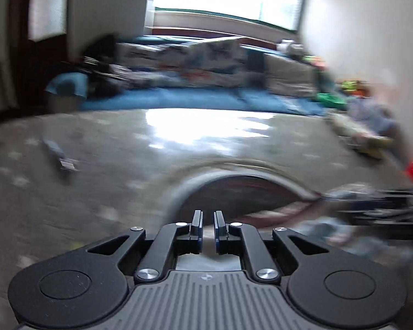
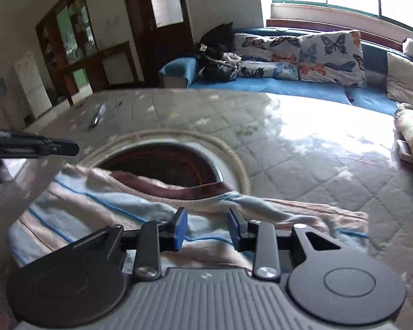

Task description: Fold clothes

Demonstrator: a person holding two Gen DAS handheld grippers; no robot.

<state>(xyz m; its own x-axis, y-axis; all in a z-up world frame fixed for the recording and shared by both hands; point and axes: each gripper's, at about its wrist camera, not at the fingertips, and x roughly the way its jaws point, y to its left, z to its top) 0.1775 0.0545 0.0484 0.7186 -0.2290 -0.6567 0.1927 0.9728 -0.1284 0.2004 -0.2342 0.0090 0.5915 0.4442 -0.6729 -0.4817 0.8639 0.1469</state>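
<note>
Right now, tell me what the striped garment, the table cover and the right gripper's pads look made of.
Striped garment: soft woven or knit cloth, matte; it creases and drapes in folds. Table cover: probably glossy plastic over a quilted pattern; window glare reflects off it. Right gripper pads: blue, matte, likely rubber or foam on black metal-looking arms with silver fasteners.
</note>
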